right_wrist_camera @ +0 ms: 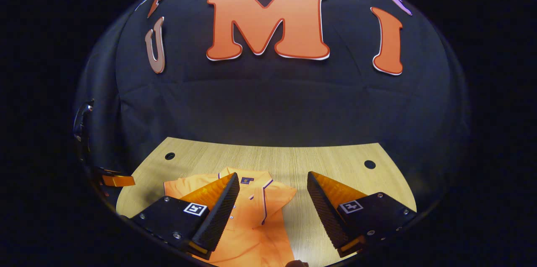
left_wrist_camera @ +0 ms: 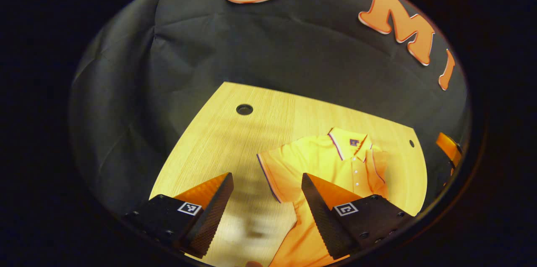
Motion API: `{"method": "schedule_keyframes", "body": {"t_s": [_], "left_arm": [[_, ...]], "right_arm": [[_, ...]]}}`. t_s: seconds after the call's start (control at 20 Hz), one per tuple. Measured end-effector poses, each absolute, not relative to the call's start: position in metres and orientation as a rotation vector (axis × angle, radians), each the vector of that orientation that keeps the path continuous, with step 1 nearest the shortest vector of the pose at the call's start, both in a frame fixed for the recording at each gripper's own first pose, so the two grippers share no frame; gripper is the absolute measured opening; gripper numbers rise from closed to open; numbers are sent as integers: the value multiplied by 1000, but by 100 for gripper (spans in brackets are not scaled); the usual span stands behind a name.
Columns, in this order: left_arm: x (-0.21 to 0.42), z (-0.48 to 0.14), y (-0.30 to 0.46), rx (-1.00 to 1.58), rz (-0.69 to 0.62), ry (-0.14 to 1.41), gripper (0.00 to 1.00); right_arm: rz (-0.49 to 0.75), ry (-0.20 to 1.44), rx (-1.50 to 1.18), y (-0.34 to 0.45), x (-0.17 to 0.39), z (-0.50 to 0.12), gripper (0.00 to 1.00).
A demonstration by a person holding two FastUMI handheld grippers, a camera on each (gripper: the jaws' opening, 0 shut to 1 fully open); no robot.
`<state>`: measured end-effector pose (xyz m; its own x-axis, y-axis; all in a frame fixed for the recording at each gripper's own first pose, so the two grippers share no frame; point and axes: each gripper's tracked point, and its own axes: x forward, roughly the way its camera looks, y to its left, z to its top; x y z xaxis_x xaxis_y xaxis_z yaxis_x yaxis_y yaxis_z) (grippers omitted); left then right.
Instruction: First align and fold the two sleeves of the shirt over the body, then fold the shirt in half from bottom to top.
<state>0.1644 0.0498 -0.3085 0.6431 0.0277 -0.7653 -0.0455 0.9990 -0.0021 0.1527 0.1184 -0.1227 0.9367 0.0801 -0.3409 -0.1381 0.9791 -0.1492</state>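
Two grippers hang above the scene, each with its jaws spread wide and nothing held between them. In the left gripper view, the left gripper [left_wrist_camera: 267,183] frames a stretch of bare wood and the edge of a sleeve, its fingers well apart and clear of the cloth. Beyond and to the right of it lies the orange short-sleeved polo shirt with dark-and-white trim on collar and cuffs [left_wrist_camera: 323,162], spread flat on the light wood-grain worktop [left_wrist_camera: 235,141] with its collar toward the far edge and its button placket facing up. One sleeve [left_wrist_camera: 277,172] lies spread out toward the left of that view, its trimmed cuff on the wood, while the other sleeve [left_wrist_camera: 379,166] lies in over the chest beside the placket. A round dark hole in the worktop [left_wrist_camera: 244,109] sits well beyond the shirt, and a smaller one [left_wrist_camera: 411,143] lies near the far right corner. In the right gripper view, the right gripper [right_wrist_camera: 272,191] is likewise wide open, with the shirt [right_wrist_camera: 256,225] under and beyond its left finger and bare worktop [right_wrist_camera: 302,162] under the gap and the right finger. At the left rim of that view a part of the other gripper [right_wrist_camera: 117,180] shows, too little of it to tell how it stands.
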Motion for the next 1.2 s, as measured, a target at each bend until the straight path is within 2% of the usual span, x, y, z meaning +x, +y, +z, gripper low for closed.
{"method": "schedule_keyframes", "body": {"t_s": [0.25, 0.45, 0.65, 0.75, 1.2], "left_arm": [[184, -343, 42, -93, 78, 963, 98], [195, -379, 46, -175, 149, 1093, 99], [204, -402, 49, -173, 176, 1171, 98], [206, -418, 57, -129, 237, 1212, 98], [204, -450, 58, -55, 284, 1329, 98]], "right_arm": [[196, 323, -145, 119, 138, -107, 99], [232, 307, -104, 119, 137, -96, 98], [241, 323, -81, 103, 138, -93, 99], [244, 343, -75, 96, 143, -98, 99], [228, 408, -32, 71, 154, -117, 99]]}}
